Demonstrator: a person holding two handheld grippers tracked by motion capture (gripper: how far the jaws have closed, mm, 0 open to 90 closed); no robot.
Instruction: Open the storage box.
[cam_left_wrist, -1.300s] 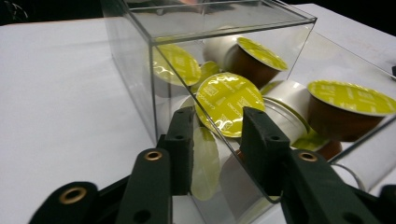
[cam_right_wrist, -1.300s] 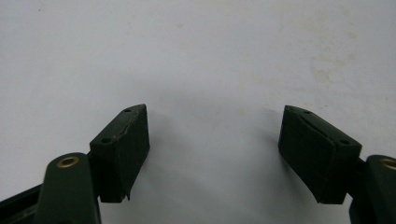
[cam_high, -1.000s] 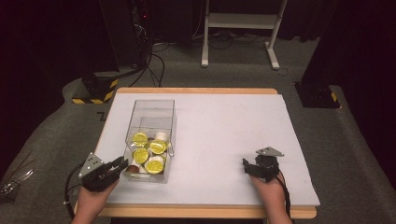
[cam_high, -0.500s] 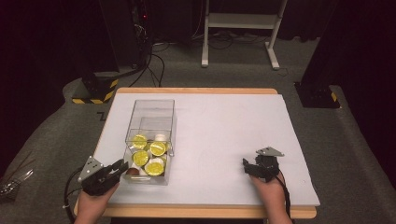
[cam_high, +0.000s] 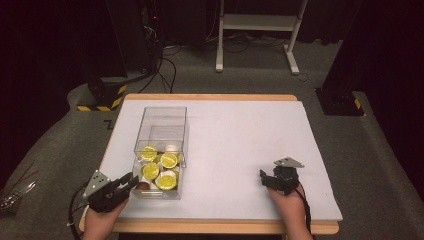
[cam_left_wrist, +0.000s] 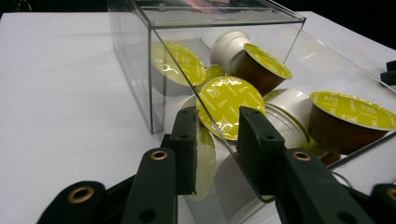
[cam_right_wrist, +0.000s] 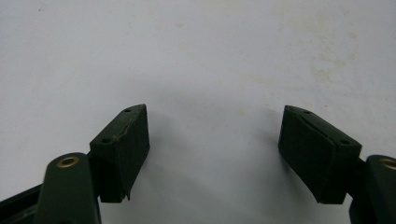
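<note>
A clear plastic box (cam_high: 161, 122) lies on the white table cover, its near half filled with several yellow-lidded coffee capsules (cam_high: 169, 160). My left gripper (cam_high: 131, 181) is at the box's near left corner. In the left gripper view its jaws (cam_left_wrist: 217, 116) straddle a slanting clear wall of the box (cam_left_wrist: 140, 70), with a yellow capsule lid (cam_left_wrist: 231, 100) just behind. These jaws have just been opening slightly, and the wall is still between them. My right gripper (cam_high: 264, 179) rests low on the cover at the near right, and its jaws (cam_right_wrist: 215, 112) stand wide open with nothing between them.
The white cover (cam_high: 240, 135) stretches bare between the box and the right gripper. The table's wooden front edge (cam_high: 210, 227) runs just behind both hands. Beyond the table stand a white frame (cam_high: 257, 30) and dark equipment with cables (cam_high: 150, 50) on the carpet.
The left gripper has shifted slightly at the box's near corner. The box, the capsules and the right gripper stay where they were.
</note>
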